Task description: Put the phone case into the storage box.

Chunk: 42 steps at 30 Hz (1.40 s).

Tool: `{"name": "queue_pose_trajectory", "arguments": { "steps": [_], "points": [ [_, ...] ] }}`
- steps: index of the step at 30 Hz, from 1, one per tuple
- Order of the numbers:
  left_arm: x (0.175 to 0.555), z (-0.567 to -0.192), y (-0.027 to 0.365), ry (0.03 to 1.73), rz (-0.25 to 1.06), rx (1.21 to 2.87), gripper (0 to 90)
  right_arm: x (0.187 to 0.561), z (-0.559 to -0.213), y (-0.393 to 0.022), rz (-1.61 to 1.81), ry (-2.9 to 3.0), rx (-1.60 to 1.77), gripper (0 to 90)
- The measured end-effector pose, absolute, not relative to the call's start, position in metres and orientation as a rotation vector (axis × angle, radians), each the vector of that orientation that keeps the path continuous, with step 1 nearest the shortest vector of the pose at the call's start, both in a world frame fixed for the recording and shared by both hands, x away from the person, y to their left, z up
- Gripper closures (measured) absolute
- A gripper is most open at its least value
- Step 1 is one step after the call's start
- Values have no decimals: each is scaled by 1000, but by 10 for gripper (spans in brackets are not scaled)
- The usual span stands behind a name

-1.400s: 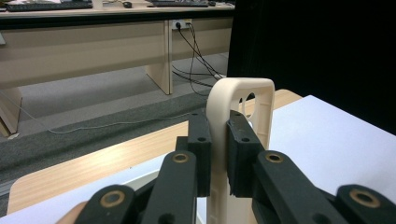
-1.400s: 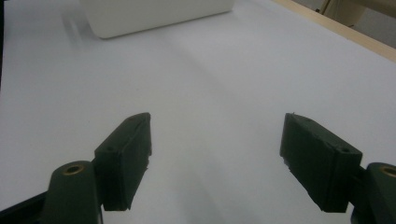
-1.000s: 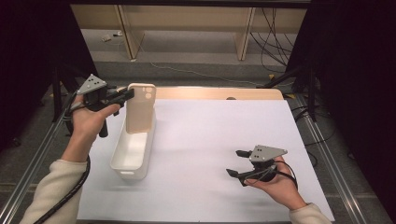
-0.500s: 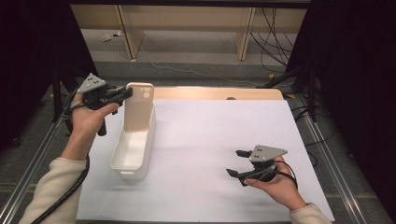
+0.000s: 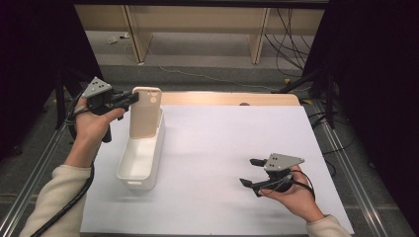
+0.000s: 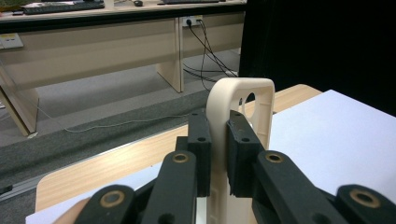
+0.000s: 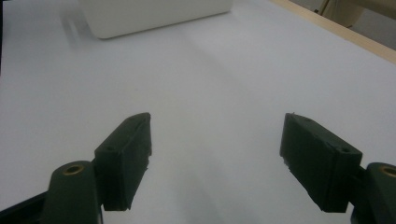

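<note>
Left gripper (image 5: 129,98), black two-jaw tool with grey three-cornered top plate, upper left of the high view: jaws clamped on the upper edge of a flat cream plastic phone case with rounded corners and a camera cut-out (image 5: 146,112). In the left gripper view the two pads press the case's (image 6: 239,116) thin edge from either side, at frame centre.

Phone case: held upright, lower end inside the far end of a long white plastic bin with rounded rim (image 5: 129,178), left of centre in the high view. Compared with a second ago the case stands slightly lower and nearer the bin's far end; the left hand (image 5: 94,123) has shifted only a little.

Bin: rests on a white sheet covering the tabletop (image 5: 232,148), long axis running away from the person; same place as before. Its near wall shows at the top of the right gripper view (image 7: 154,16).

Right gripper (image 5: 249,172), same make, lower right of the high view: jaws wide apart with nothing between them, bare white sheet (image 7: 210,93) beyond. Right hand (image 5: 291,195) and gripper unchanged from the earlier frames.

Pale wooden table edge (image 5: 232,98) shows past the sheet's far side.
</note>
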State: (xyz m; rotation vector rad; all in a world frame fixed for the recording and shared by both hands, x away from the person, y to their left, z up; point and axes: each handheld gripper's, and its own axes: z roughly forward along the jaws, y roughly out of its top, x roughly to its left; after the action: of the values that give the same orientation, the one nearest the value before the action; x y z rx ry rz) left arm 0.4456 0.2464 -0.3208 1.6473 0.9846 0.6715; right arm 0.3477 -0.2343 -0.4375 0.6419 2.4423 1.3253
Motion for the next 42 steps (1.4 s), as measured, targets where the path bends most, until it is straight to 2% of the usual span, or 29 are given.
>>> {"name": "queue_pose_trajectory", "arguments": {
  "steps": [42],
  "points": [
    [461, -331, 252, 999, 700, 1662, 816, 348, -438, -234, 1324, 2445, 643, 262]
  ]
}}
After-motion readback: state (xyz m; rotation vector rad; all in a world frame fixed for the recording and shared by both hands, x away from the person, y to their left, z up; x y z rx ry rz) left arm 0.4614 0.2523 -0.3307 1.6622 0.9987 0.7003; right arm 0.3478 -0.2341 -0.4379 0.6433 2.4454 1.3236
